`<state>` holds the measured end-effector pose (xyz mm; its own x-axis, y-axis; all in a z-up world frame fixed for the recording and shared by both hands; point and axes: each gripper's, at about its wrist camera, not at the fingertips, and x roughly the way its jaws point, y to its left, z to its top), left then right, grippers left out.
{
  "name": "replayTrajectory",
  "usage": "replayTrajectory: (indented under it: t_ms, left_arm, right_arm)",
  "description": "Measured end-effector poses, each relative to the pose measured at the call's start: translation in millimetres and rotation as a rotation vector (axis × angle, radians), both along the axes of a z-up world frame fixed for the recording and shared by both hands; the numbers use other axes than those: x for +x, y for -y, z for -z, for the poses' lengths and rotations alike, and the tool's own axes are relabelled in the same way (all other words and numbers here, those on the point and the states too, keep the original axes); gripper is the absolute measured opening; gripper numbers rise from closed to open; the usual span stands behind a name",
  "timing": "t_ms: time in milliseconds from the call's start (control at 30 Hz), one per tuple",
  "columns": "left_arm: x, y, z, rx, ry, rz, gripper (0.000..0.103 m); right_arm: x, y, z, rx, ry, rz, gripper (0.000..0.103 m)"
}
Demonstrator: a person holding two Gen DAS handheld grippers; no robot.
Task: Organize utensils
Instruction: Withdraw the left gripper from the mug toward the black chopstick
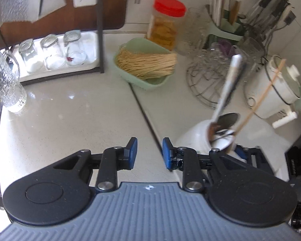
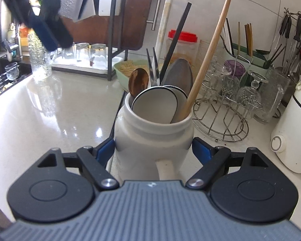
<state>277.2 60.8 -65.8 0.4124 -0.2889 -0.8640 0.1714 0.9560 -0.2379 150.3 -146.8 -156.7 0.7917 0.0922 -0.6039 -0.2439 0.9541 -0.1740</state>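
Closest to me, my right tongs (image 2: 153, 150) straddle the white ceramic utensil jar (image 2: 152, 138), one blue pad at each flank of its body. The left pad looks pressed to the wall; on the right I cannot tell whether the pad touches, so I read this as a steadying hold around the jar, not a proven clench. The jar stands upright on the pale surface (image 2: 56, 108), near the seam running across it.

My left tongs (image 1: 149, 153) hang released and empty above the same surface, jaws apart, with the jar just to their right.

Inside the jar the utensils stand crowded: a white enamel ladle (image 2: 155, 105) bowl-up at the front, a wooden spoon (image 2: 138, 82) to its left, a steel spoon (image 2: 179, 73) behind, a long wooden stick (image 2: 208, 48) leaning right, a black handle (image 2: 176, 44) and a white one (image 2: 163, 24).

I judge the step to be bracing the jar while the free hand sorts its contents. The next move calls for bringing the left tongs in over the mouth, choosing one handle clear of its neighbours, and closing on it without tipping the jar.

Farther off sit the wire glass rack (image 2: 220, 118), a green chopstick holder (image 2: 248, 54), and the red-lidded jar (image 2: 182, 42).
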Motion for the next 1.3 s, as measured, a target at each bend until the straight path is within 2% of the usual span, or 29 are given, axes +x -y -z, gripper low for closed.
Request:
replayTrajectory:
  t_ms: [133, 333, 500, 733, 833, 933, 1067, 1200, 1300]
  left_arm:
    - [-1.8, -11.1, 15.4, -0.038, 0.039, -0.010, 0.031]
    - [-2.0, -22.9, 49.9, -0.135, 0.027, -0.027, 0.031]
    - [-4.7, -19.1, 77.0, -0.182, 0.021, 0.014, 0.031]
    - [-17.0, 1.8, 87.5, -0.188, 0.067, 0.116, 0.031]
    - [-19.0, 12.1, 91.5, -0.153, 0.098, 0.146, 0.032]
    - [-16.1, 15.9, 101.4, -0.142, 0.076, 0.126, 0.033]
    - [-5.1, 17.6, 120.5, -0.138, 0.025, 0.084, 0.035]
    - [3.7, 17.7, 133.3, -0.166, -0.017, 0.052, 0.035]
    - [5.5, 18.4, 135.5, -0.175, -0.018, 0.046, 0.035]
  right_arm:
    - [5.1, -4.1, -2.4, 0.016, -0.032, 0.062, 0.086]
    - [5.2, -10.7, -2.6, 0.005, -0.040, 0.100, 0.086]
    - [8.2, -13.7, -3.0, 0.001, -0.043, 0.129, 0.086]
    - [9.7, -13.3, -4.5, -0.019, -0.050, 0.111, 0.087]
    - [8.0, -11.7, -4.1, -0.024, -0.049, 0.093, 0.085]
    - [5.5, -11.3, -4.7, -0.031, -0.079, 0.070, 0.086]
    - [-4.6, -13.5, -7.3, -0.048, -0.068, 0.048, 0.085]
    - [-20.9, -18.9, -16.9, -0.036, -0.055, 0.030, 0.085]
    - [-36.9, -22.4, -21.7, -0.040, -0.055, 0.041, 0.083]
